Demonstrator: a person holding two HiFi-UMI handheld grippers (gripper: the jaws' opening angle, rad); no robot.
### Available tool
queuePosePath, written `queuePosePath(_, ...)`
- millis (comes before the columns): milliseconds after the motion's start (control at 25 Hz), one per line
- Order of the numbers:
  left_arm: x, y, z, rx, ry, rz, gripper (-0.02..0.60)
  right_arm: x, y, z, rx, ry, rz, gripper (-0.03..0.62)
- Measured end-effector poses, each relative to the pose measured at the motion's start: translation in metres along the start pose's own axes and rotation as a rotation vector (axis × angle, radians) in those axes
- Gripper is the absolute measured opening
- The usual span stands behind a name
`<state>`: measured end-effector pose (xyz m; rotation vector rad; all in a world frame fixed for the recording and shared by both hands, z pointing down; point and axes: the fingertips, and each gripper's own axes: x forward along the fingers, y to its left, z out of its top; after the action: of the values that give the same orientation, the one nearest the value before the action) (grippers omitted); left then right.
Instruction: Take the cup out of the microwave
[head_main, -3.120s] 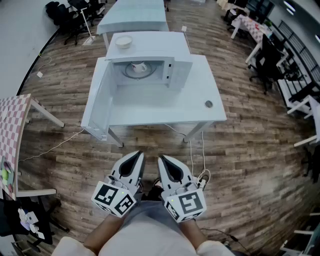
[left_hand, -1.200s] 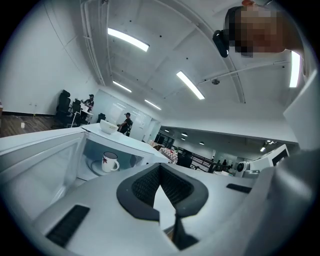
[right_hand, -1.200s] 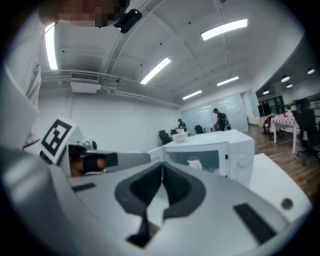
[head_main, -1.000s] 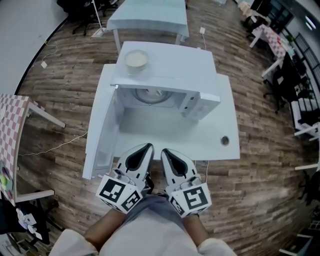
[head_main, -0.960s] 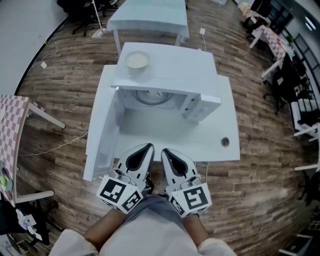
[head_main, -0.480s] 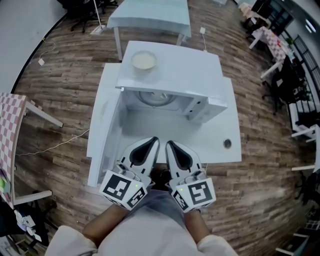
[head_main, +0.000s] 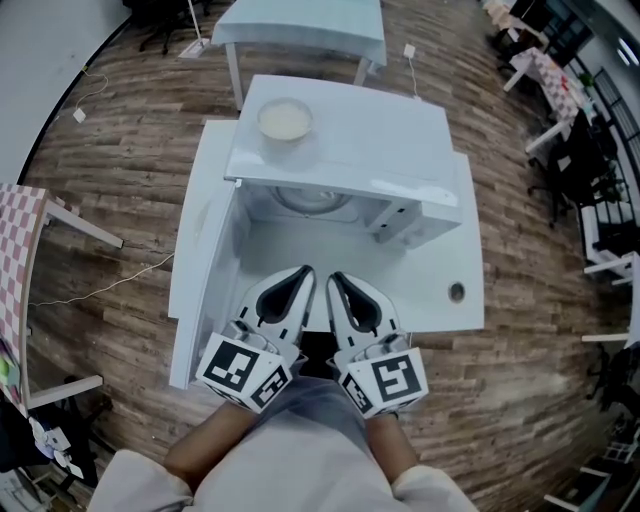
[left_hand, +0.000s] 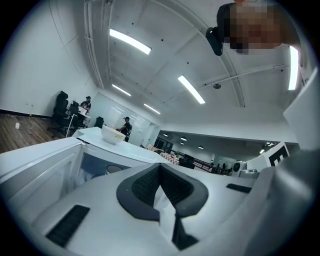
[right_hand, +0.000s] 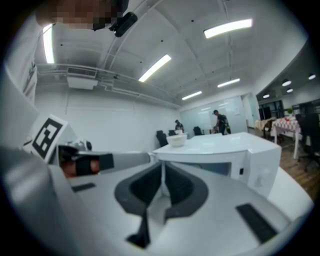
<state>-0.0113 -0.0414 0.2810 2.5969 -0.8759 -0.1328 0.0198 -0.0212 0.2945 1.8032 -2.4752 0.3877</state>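
Observation:
The white microwave (head_main: 340, 150) stands on a white table (head_main: 445, 250) with its door (head_main: 200, 270) swung open to the left. Inside, only part of the glass turntable (head_main: 310, 200) shows; the microwave's roof hides the cup. My left gripper (head_main: 303, 272) and right gripper (head_main: 335, 278) sit side by side over the table's near edge, pointing at the open cavity. Both are shut with nothing between the jaws. In the left gripper view the left gripper (left_hand: 160, 167) faces the microwave (left_hand: 115, 150). The right gripper (right_hand: 162, 167) faces the microwave's front (right_hand: 235, 155).
A white bowl (head_main: 285, 118) rests on top of the microwave. The table has a round cable hole (head_main: 456, 292) at the right. A second white table (head_main: 300, 25) stands behind, a chequered table (head_main: 15, 260) at the left. Cables lie on the wooden floor.
Both grippers have moved forward, from over the floor to the table's near edge. The microwave looms larger, and its roof now hides the cup that showed on the turntable earlier.

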Motion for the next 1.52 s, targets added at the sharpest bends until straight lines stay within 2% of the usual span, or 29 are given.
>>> queuePosePath(400,0.028,0.026,-0.014,-0.017,0.046,0.057,0.015,0.045,-0.04,-0.013,0.019,0.02,-0.012,0.023)
queuePosePath(680,0.036,0.045,-0.026,-0.018,0.049,0.092,0.014,0.072,-0.065,-0.036,-0.006,0.034,-0.041,0.025)
queuePosePath(960,0.044,0.052,-0.037,0.003,0.058,0.106,0.014,0.097,-0.087,-0.061,-0.016,0.068,-0.049,0.046)
queuePosePath(1160,0.044,0.055,-0.048,-0.011,0.08,0.121,0.015,0.119,-0.099,-0.077,-0.017,0.073,-0.059,0.089)
queuePosePath(1520,0.038,0.062,-0.067,-0.03,0.125,0.145,0.014,0.152,-0.131,-0.095,0.006,0.062,-0.11,0.123)
